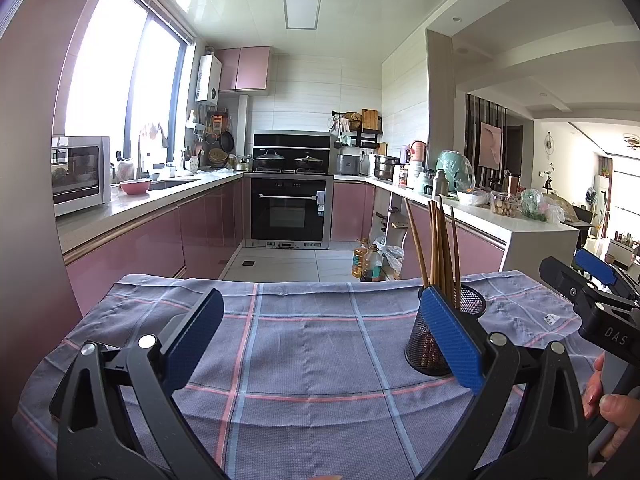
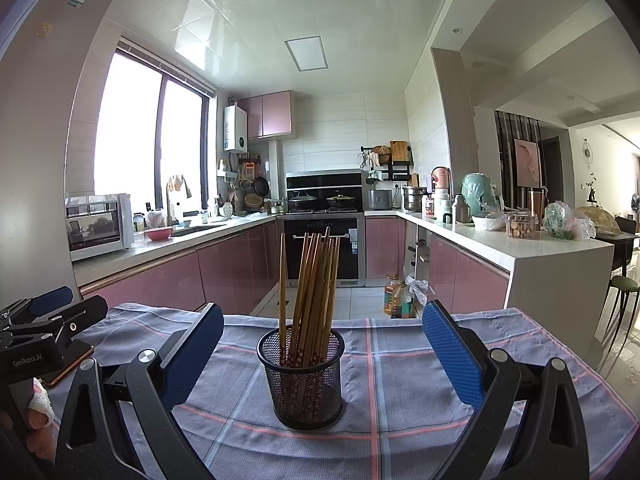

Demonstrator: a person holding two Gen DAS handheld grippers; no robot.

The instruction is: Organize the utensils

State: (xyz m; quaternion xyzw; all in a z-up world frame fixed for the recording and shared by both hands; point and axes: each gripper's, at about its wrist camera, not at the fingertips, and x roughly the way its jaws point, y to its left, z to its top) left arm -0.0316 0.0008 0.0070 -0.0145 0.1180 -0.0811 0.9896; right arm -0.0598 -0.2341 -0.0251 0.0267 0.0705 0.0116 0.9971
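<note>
On checked cloth [image 2: 400,400] covering the surface: one black mesh holder [image 2: 302,380], upright, with wooden chopsticks [image 2: 312,288] standing inside. Right gripper [image 2: 322,354]: fingers wide, flanking holder, apart. Left gripper [image 1: 320,340]: fingers wide, empty. Risk: brushing the leaning chopsticks could topple the holder.

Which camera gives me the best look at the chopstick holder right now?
The right wrist view: the holder stands centred and whole between the open fingers, chopsticks upright inside. In the left wrist view the left tool's right finger covers part of it.
</note>
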